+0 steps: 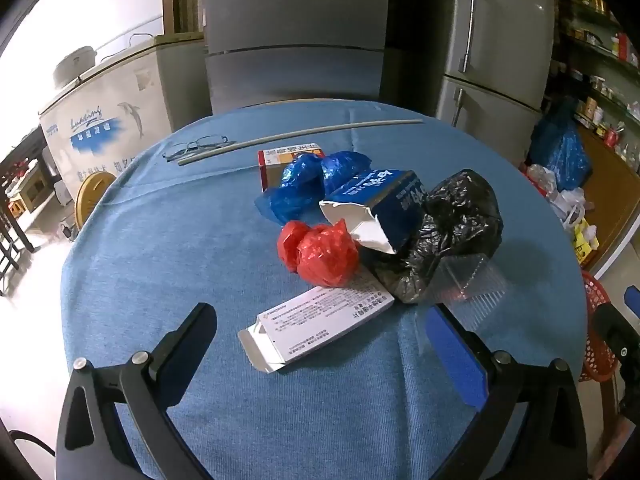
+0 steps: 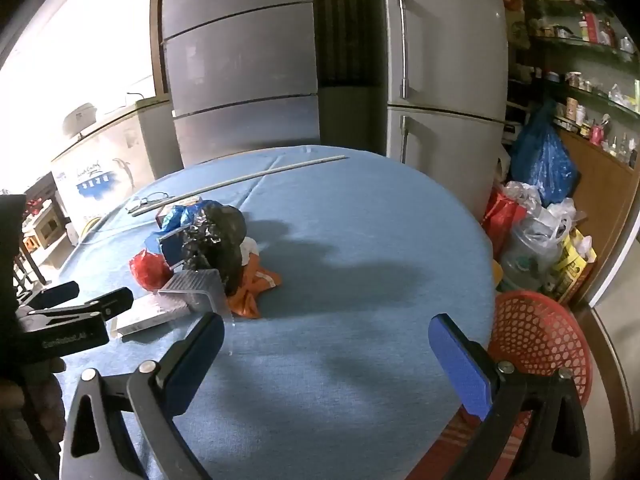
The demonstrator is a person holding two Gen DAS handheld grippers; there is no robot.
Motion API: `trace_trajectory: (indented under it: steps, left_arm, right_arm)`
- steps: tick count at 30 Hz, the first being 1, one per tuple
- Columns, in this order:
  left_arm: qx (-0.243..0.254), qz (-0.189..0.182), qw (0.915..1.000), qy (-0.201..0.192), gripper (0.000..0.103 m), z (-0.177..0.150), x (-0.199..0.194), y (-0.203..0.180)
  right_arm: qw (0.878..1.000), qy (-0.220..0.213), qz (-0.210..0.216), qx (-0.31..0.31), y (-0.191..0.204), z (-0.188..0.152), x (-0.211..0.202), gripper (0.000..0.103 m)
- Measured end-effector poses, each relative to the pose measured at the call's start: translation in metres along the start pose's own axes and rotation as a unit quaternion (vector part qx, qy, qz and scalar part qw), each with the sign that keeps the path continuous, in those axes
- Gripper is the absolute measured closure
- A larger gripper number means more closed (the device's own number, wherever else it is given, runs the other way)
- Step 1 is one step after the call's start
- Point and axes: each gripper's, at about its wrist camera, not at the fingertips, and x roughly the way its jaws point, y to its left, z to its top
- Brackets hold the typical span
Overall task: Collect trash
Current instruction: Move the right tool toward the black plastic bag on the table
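Note:
A heap of trash lies on the blue-clothed round table (image 1: 168,264): a red plastic bag (image 1: 320,252), a crumpled blue bag (image 1: 304,184), a black bag (image 1: 452,232), a torn blue carton (image 1: 380,204), a flat white box (image 1: 320,320) and a clear plastic container (image 1: 468,280). My left gripper (image 1: 324,344) is open just short of the heap, with the white box's near end between its fingers and not touched. My right gripper (image 2: 328,356) is open over bare cloth to the right of the heap. An orange wrapper (image 2: 252,284) lies beside the black bag (image 2: 220,236). The left gripper (image 2: 90,296) shows at the left edge.
A red mesh basket (image 2: 540,332) stands below the table's right edge. Glasses (image 1: 192,148) and a long thin stick (image 1: 304,134) lie at the table's far side. Grey fridges (image 2: 440,80) stand behind, with bags (image 2: 536,216) piled on the floor at the right.

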Motion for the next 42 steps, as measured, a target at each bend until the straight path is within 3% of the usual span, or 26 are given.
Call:
trace_trajectory:
  steps: [32, 42]
  left_arm:
    - [-0.007, -0.002, 1.0, 0.002, 0.0, -0.0055, 0.0024, 0.0095]
    - [-0.008, -0.002, 0.9999, 0.006, 0.0, -0.0072, 0.0026, 0.0091]
  right_arm:
    - [1.0, -0.016, 0.018, 0.004, -0.0022, -0.0001, -0.007, 0.0]
    - [1.0, 0.001, 0.017, -0.001, -0.0013, -0.0003, -0.0049, 0.0]
